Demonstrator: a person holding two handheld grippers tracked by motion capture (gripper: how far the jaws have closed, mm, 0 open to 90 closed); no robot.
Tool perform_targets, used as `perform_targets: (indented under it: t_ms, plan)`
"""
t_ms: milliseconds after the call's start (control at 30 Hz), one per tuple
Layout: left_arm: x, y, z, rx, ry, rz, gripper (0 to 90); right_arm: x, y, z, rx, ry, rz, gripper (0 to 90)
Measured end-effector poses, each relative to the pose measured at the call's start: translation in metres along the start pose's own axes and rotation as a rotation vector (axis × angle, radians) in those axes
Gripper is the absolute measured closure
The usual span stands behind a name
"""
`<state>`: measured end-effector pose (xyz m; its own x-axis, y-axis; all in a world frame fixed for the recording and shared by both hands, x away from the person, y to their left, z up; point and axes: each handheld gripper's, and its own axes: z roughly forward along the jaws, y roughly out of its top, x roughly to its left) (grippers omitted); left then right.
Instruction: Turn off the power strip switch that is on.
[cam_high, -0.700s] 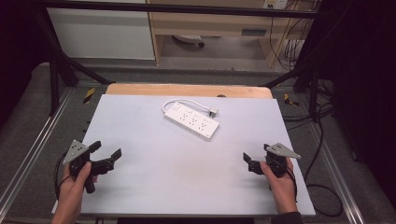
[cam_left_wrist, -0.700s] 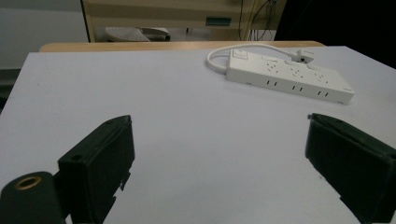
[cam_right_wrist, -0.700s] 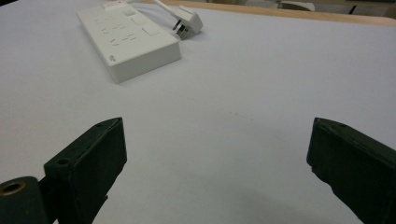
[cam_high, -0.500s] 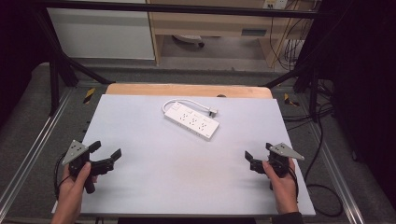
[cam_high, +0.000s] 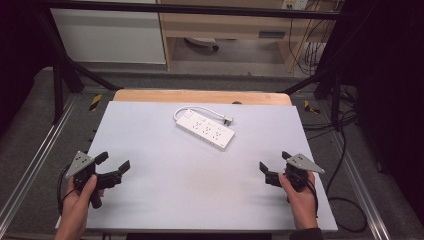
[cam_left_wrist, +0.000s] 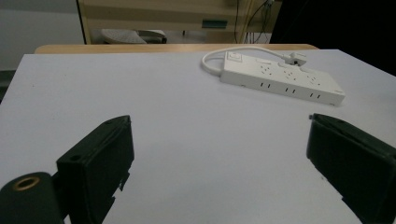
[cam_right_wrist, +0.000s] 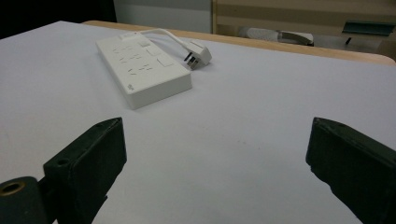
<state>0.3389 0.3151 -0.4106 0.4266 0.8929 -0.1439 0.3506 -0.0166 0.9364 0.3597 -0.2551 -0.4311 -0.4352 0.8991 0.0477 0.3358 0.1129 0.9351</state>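
White plastic, hard and smooth: the power strip (cam_high: 205, 129) lies flat near the far middle of the tabletop (cam_high: 165, 195), its short cable (cam_high: 181, 111) curled behind it and the plug (cam_high: 228, 120) just beside it. I judge it light and stiff but a little slippery, so I would take it across the narrow sides. My left tongs (cam_high: 113, 171) and right tongs (cam_high: 274, 170) are both wide apart and hold nothing, well apart from it. Pale matte surface, with a dark room around.
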Motion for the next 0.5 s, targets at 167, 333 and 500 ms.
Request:
perform_targets:
  t_ms: [167,333,500]
  plan:
    - [0.0013,0.0004,-0.0018,0.000,-0.001,0.009,7.0,0.0038,0.0029,0.0041,0.006,0.013,-0.013,4.6]
    - [0.0039,0.0010,-0.0038,-0.003,0.005,0.004,6.9,0.0057,0.0055,0.0033,-0.005,0.019,-0.025,4.4]
    - [0.0038,0.0010,-0.0034,-0.004,0.003,0.007,6.6,0.0065,0.0078,0.0033,0.005,0.024,-0.022,4.2]
